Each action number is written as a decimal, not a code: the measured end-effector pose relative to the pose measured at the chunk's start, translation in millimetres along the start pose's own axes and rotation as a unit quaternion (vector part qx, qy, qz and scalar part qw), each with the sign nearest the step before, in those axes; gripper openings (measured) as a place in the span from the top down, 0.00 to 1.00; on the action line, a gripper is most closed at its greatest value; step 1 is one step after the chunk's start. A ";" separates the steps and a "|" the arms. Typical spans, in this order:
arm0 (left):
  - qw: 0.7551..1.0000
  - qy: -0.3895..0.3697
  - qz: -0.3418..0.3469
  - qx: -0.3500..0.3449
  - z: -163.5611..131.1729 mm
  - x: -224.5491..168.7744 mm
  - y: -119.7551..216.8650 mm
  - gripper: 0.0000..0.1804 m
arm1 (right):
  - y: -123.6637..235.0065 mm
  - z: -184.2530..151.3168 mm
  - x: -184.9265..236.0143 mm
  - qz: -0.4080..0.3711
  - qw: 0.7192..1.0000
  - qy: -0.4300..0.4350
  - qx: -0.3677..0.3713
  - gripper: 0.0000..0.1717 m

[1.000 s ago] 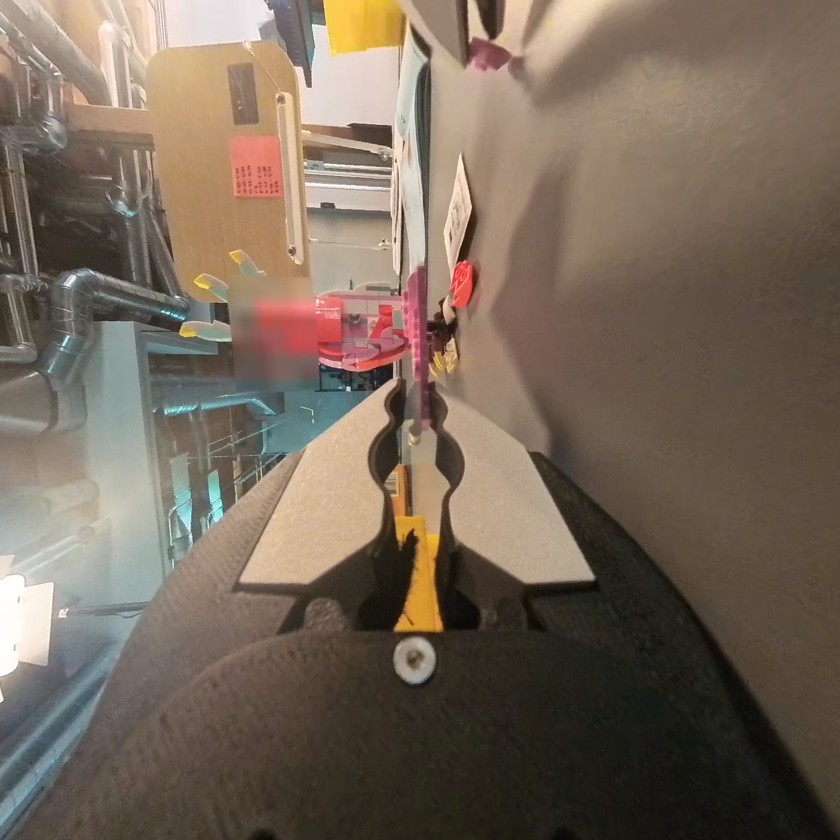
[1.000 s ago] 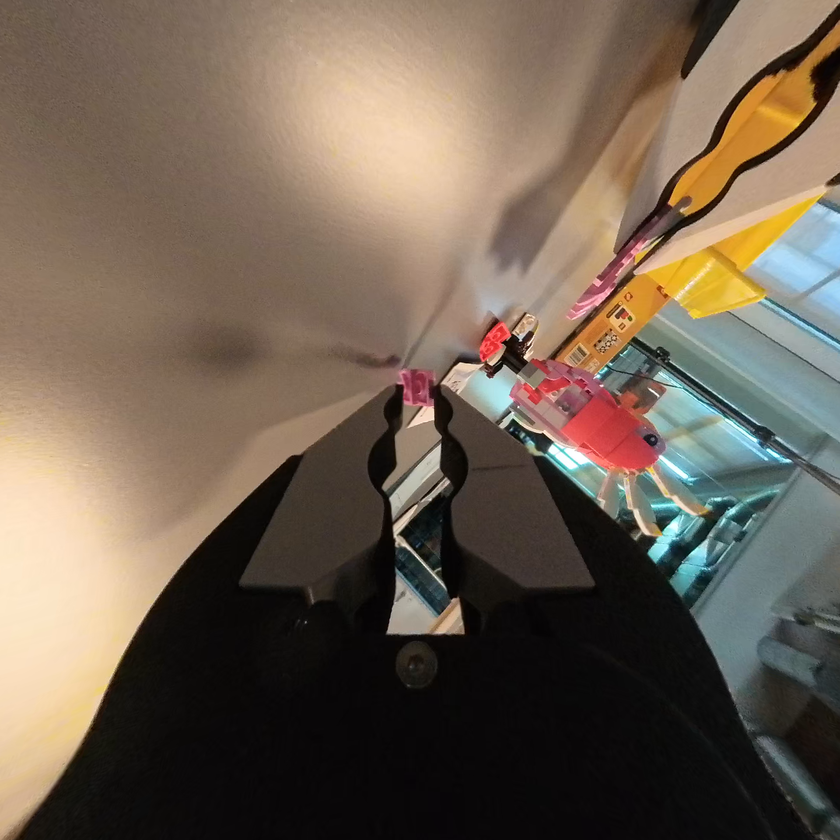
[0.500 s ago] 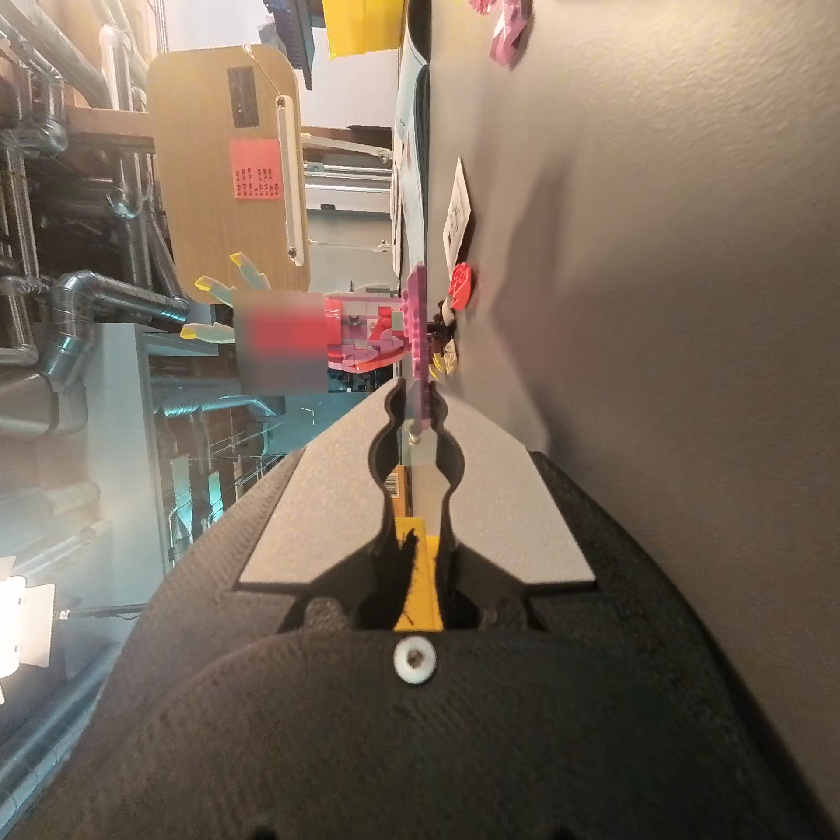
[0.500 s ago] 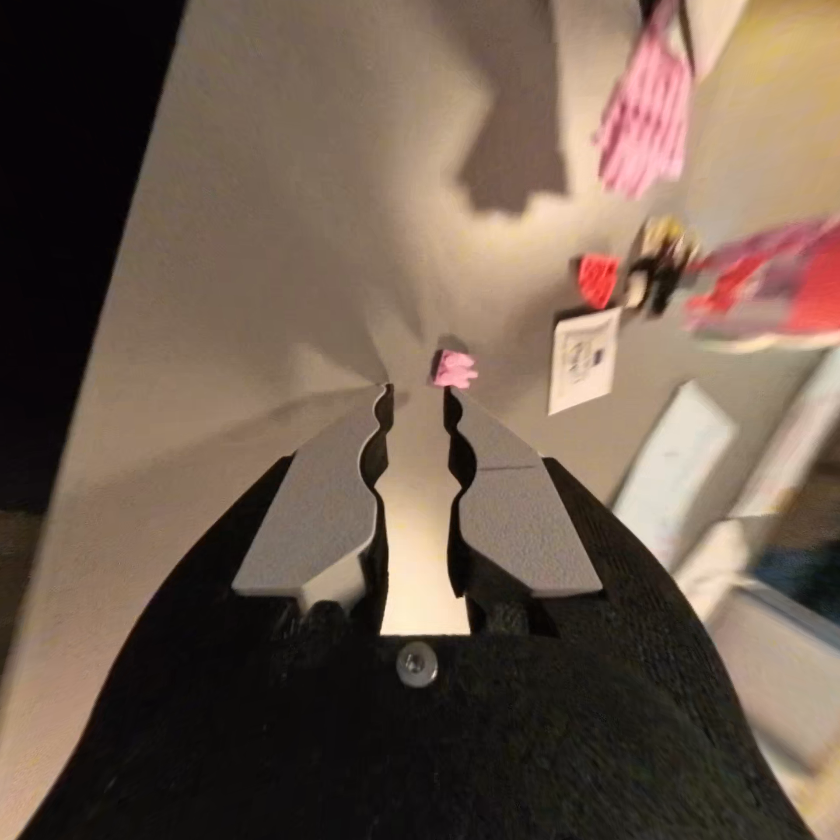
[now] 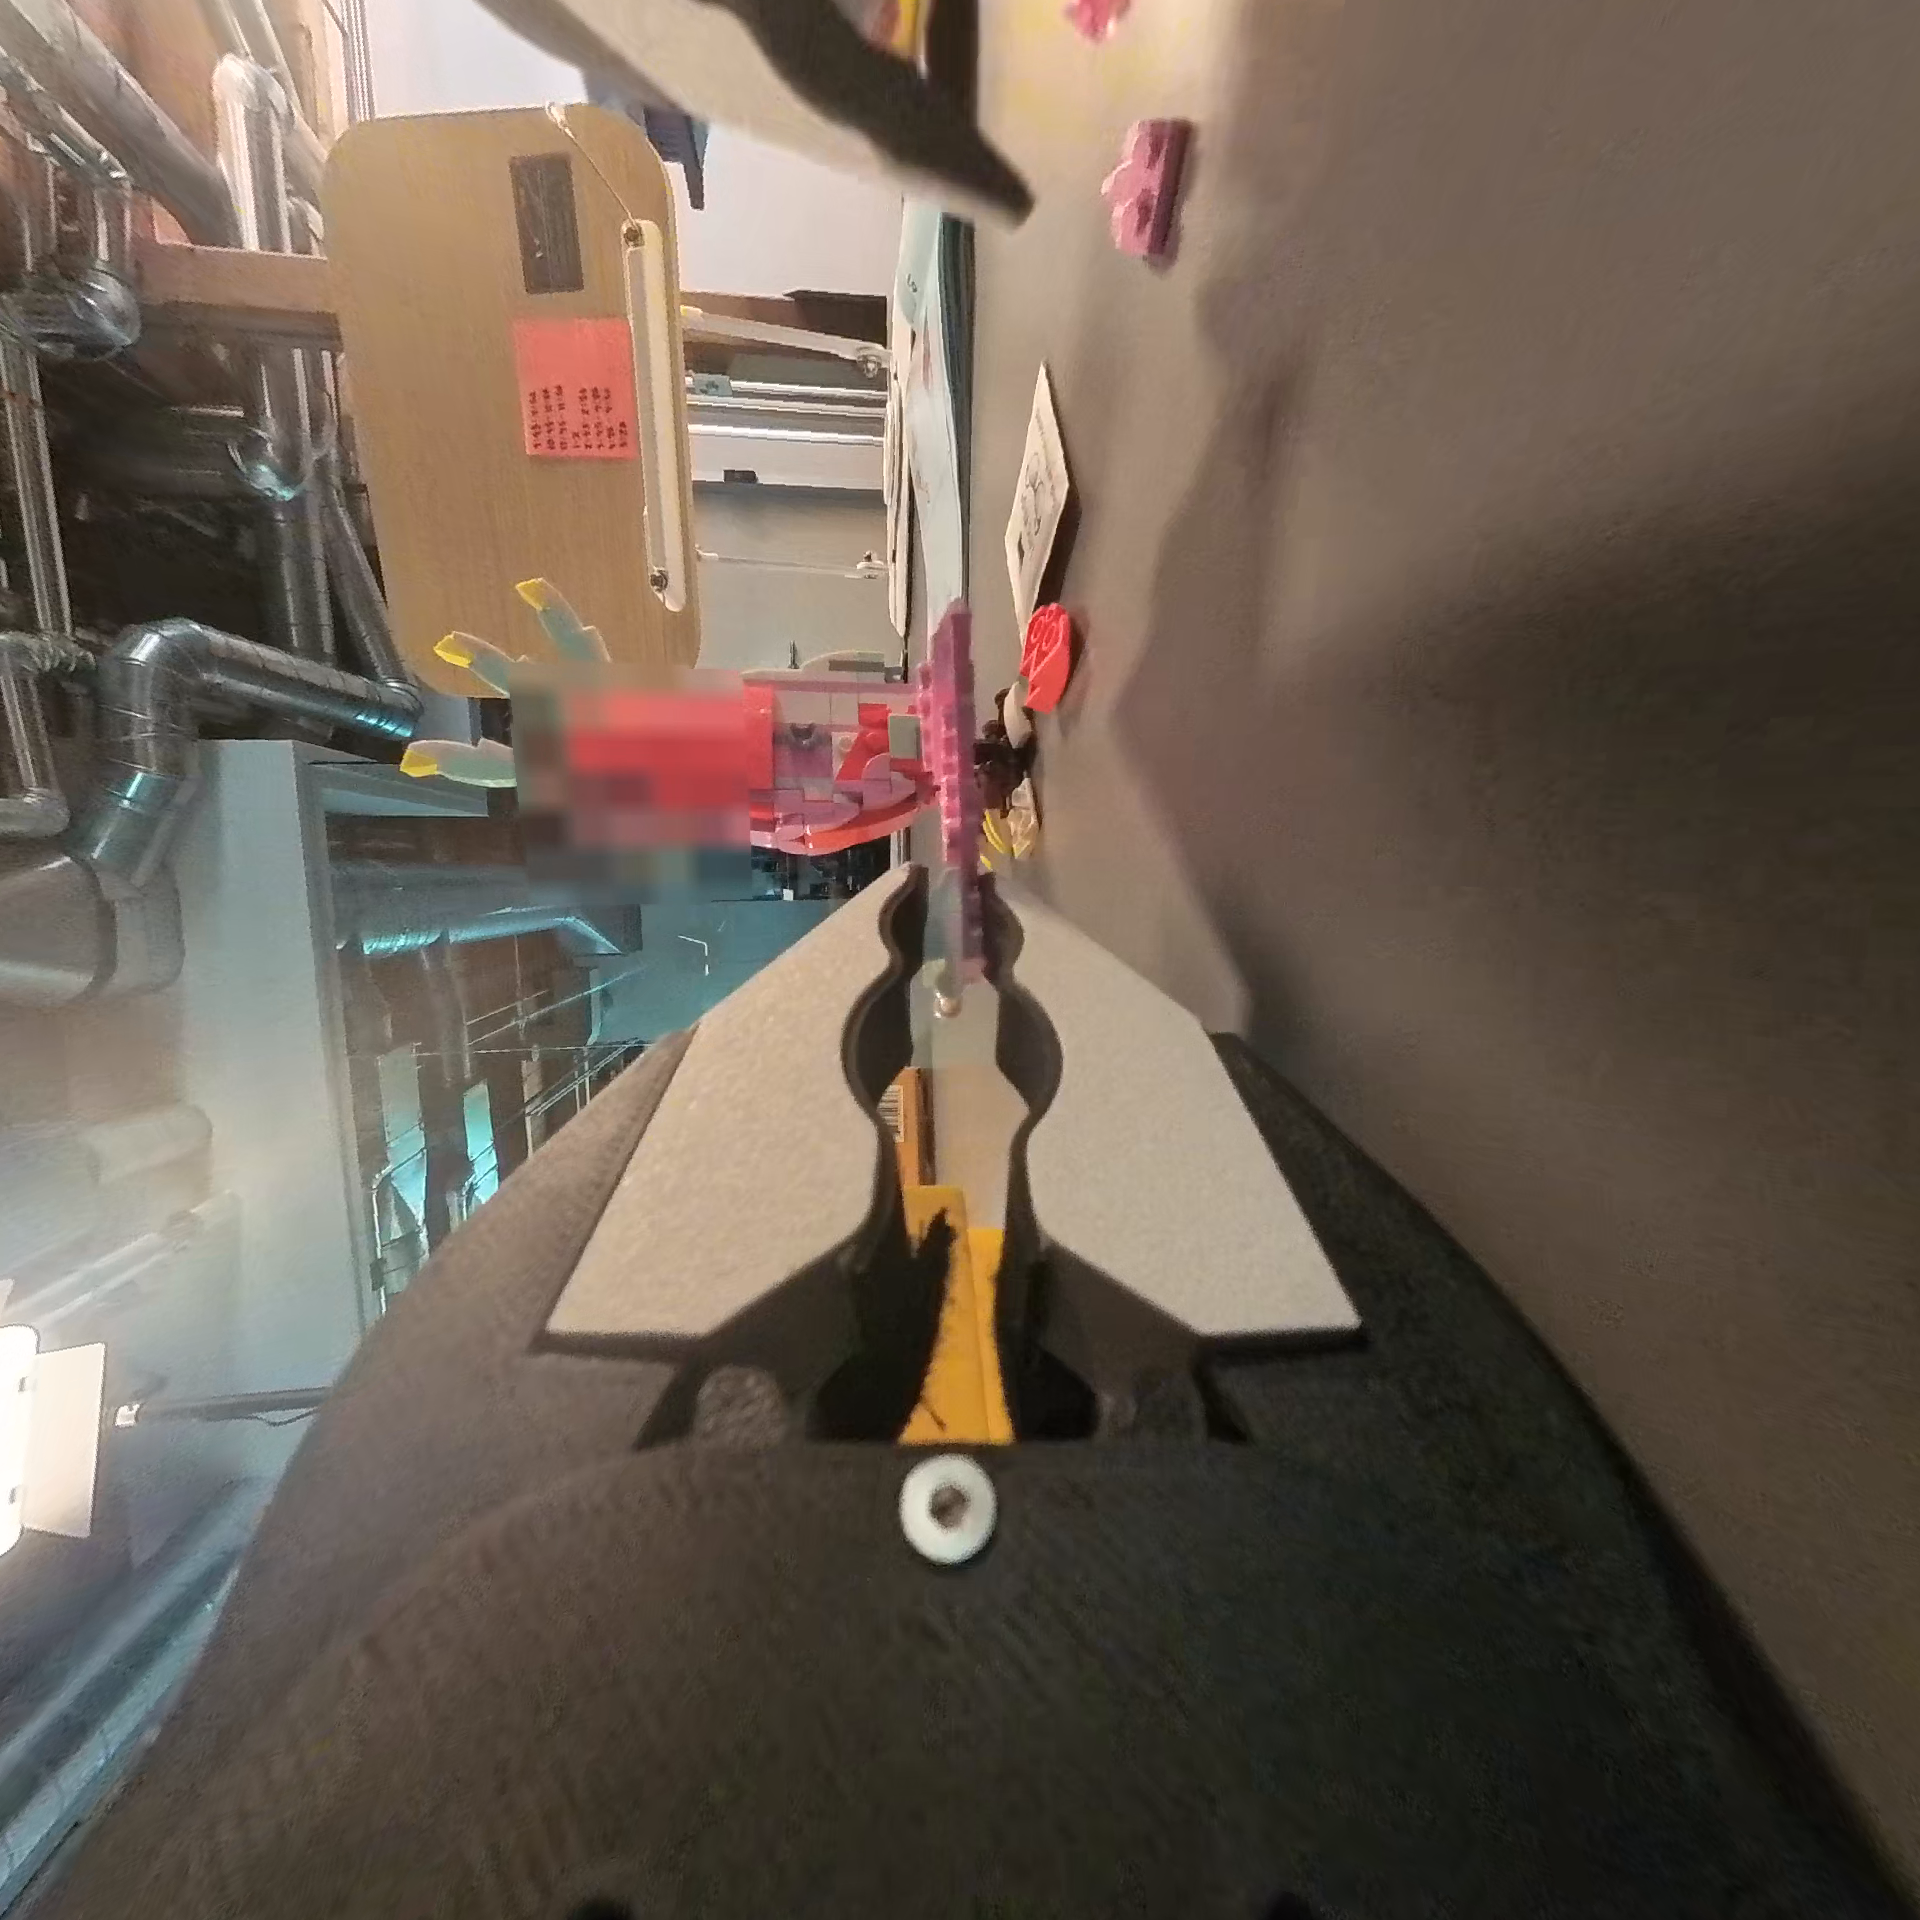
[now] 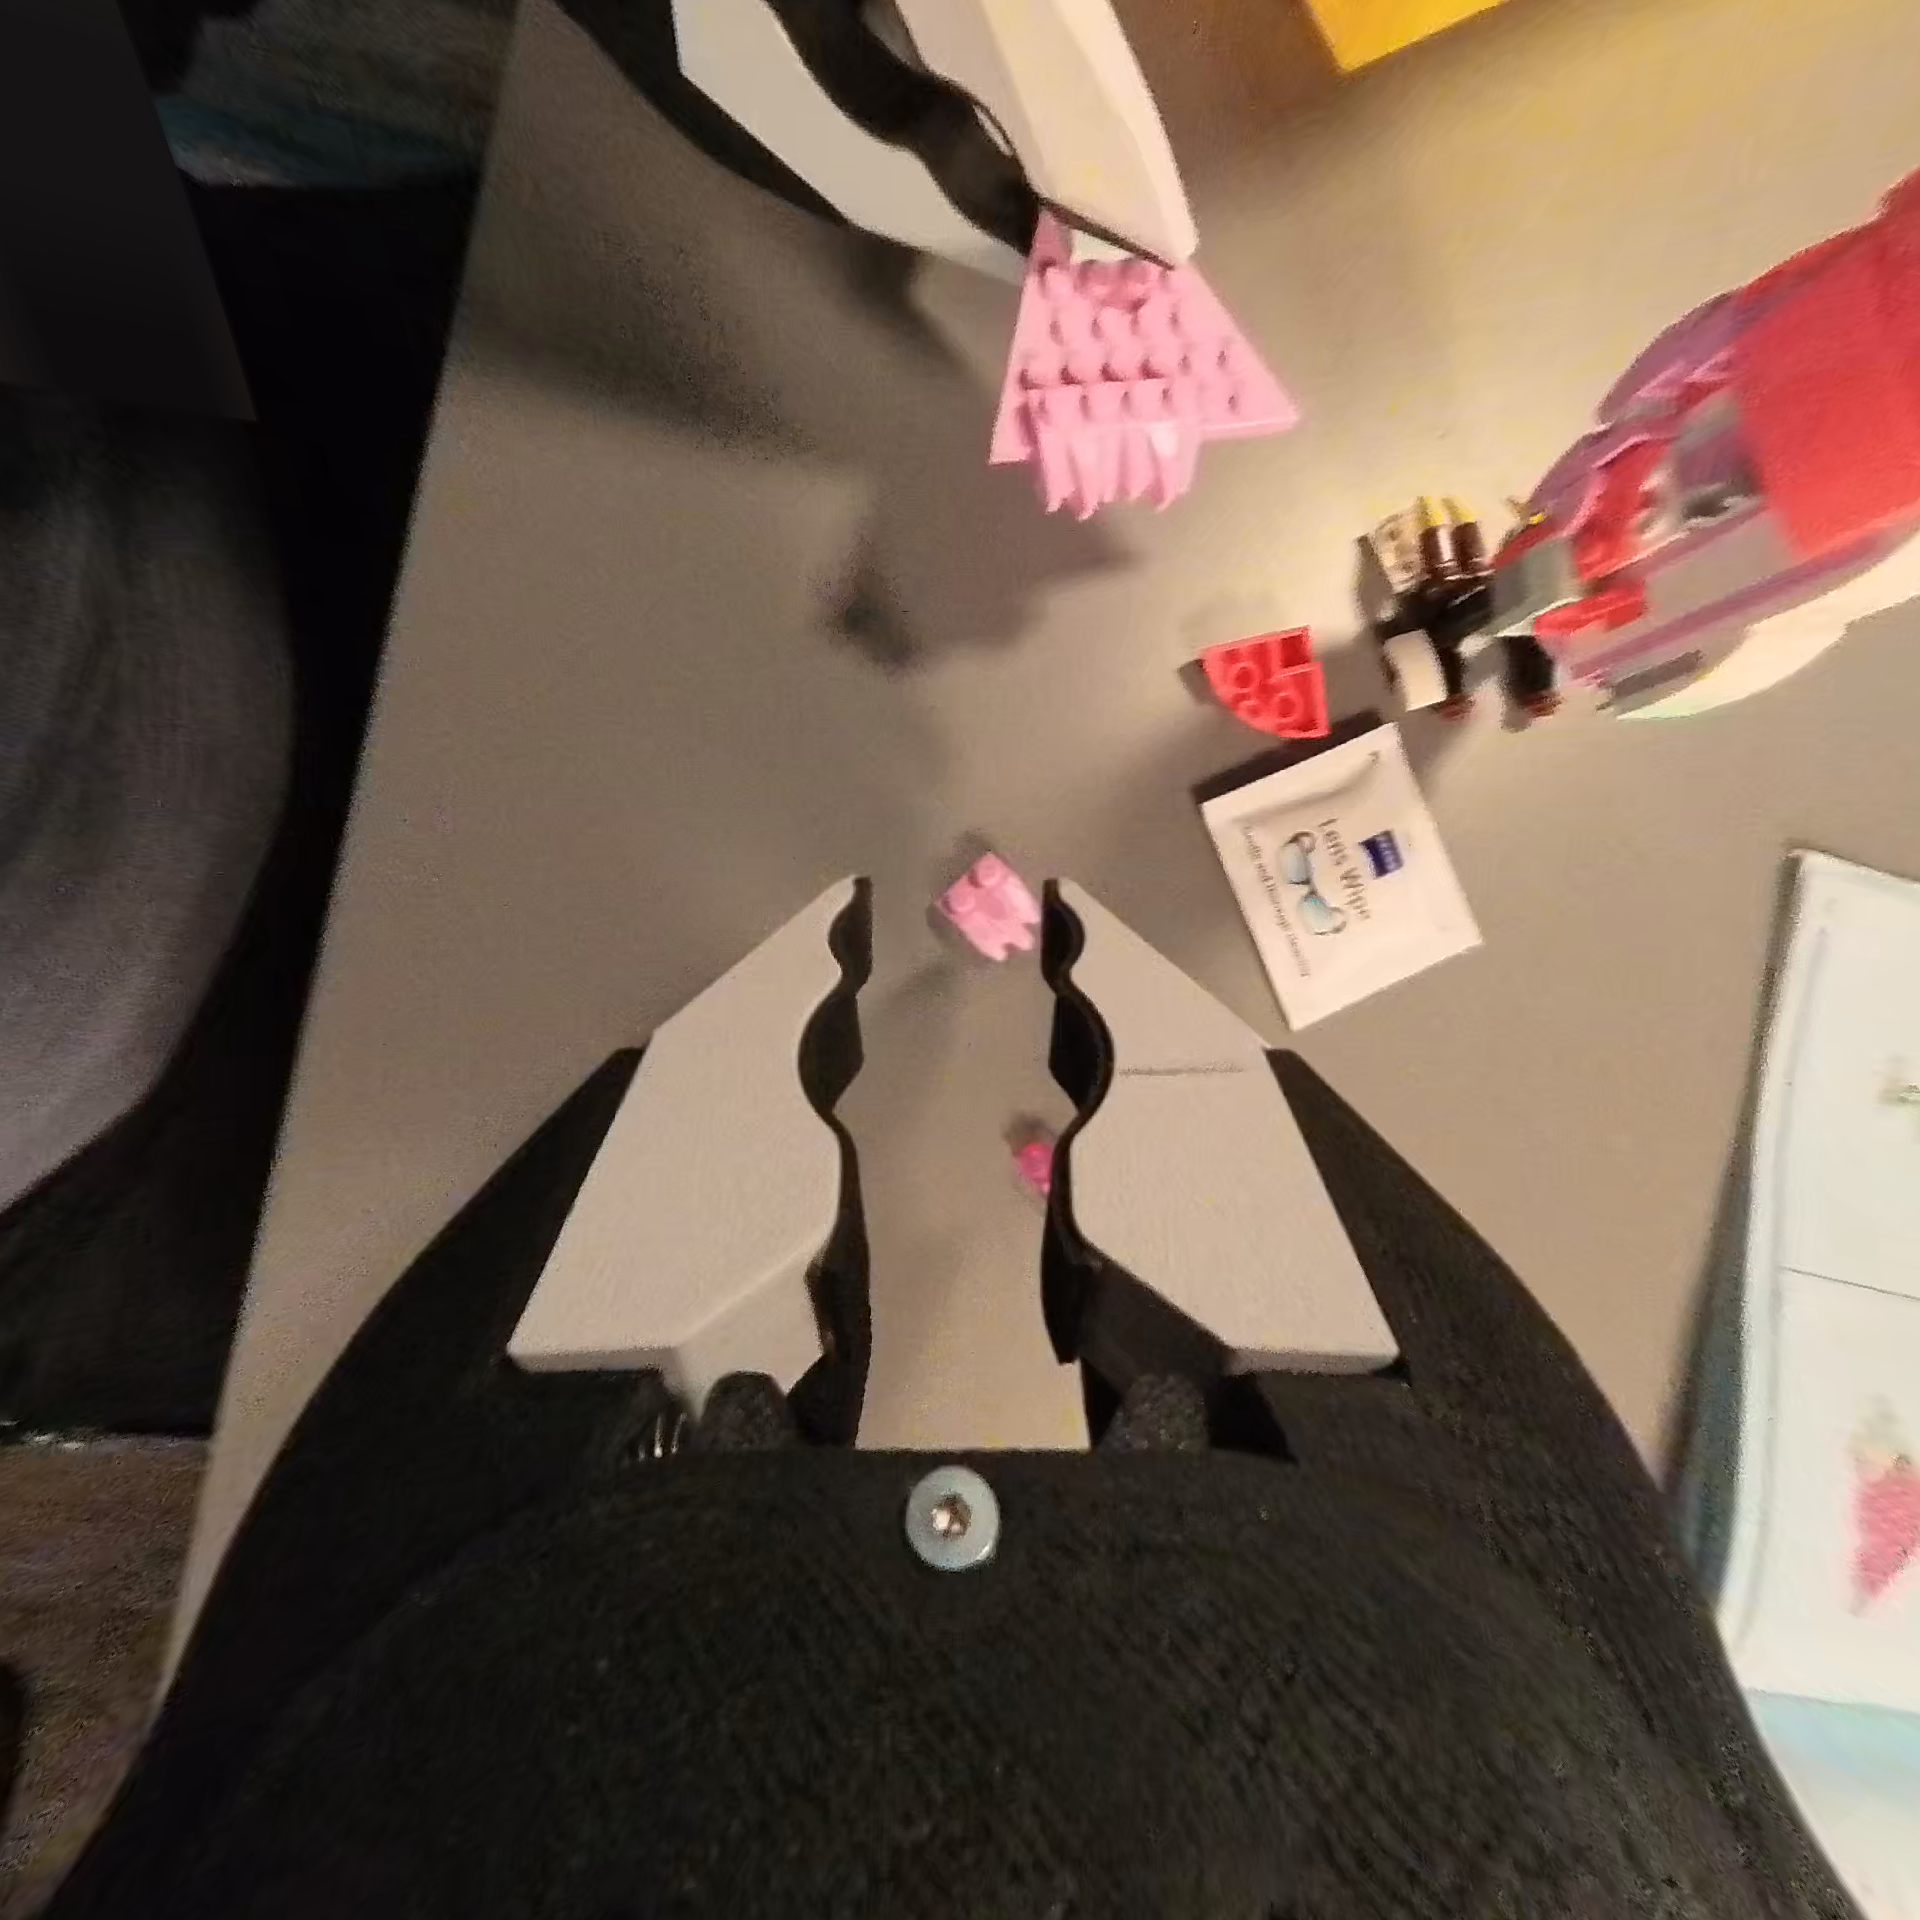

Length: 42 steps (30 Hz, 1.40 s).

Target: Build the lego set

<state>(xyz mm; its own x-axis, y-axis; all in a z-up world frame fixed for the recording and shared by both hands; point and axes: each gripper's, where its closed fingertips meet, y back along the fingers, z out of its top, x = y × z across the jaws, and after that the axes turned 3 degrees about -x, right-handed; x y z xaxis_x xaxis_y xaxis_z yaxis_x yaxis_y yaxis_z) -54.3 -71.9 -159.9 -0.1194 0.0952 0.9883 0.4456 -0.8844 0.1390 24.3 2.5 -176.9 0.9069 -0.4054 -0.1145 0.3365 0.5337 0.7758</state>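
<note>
Pink plastic brick [image 6: 987,920], small, likely light and stiff, lies loose between the spread right gripper [image 6: 956,902] fingers; best pinched across its flat sides. Left gripper [image 5: 958,914], at 12 o'clock, pinches the pink plate [image 6: 1122,364] by its thin edge.

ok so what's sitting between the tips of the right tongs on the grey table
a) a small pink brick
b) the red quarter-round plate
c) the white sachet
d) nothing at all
a: a small pink brick lies on the grey table between the open tips of the right tongs, with a clear gap on the left side; the red plate and white sachet lie off to the right.
</note>
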 end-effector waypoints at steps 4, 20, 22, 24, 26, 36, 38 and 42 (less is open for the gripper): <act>1.000 0.000 0.000 -0.001 0.5 -0.1 -0.2 0.96 | -5.2 -1.6 -6.8 0.017 0.999 0.034 -0.005 0.79; 0.999 -0.030 0.020 -0.017 7.7 3.6 2.2 0.96 | -11.8 -1.0 -21.2 0.077 0.997 -0.016 -0.010 0.92; 0.998 -0.046 0.033 -0.019 10.1 6.2 3.0 0.96 | -8.8 26.1 -31.9 0.040 0.997 -0.033 -0.060 0.92; 0.997 -0.059 0.052 -0.019 11.8 10.7 4.3 0.96 | -6.6 50.3 -37.4 0.008 0.996 -0.029 -0.089 0.92; 0.995 -0.068 0.073 -0.021 13.6 16.5 6.7 0.96 | -7.5 67.3 -38.6 -0.019 0.995 -0.008 -0.099 0.92; 0.984 -0.111 0.138 -0.022 20.5 32.1 15.0 0.96 | -6.4 89.5 -33.0 0.005 0.998 0.013 -0.057 0.92; 0.982 -0.113 0.148 -0.018 19.8 35.4 16.0 0.96 | -4.4 92.0 -35.6 -0.005 0.999 0.023 -0.048 0.92; 0.980 -0.109 0.164 -0.014 19.3 41.0 18.2 0.96 | -3.1 93.7 -39.7 -0.024 0.999 0.041 -0.023 0.92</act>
<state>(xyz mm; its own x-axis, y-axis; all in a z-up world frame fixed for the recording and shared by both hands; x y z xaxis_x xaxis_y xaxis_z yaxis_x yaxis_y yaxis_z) -33.9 -75.3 -115.6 0.2203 -0.1036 0.9699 0.4028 -0.8960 -0.1871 -36.5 -52.6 -116.6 0.9066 -0.3700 -0.2028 0.3895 0.5495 0.7392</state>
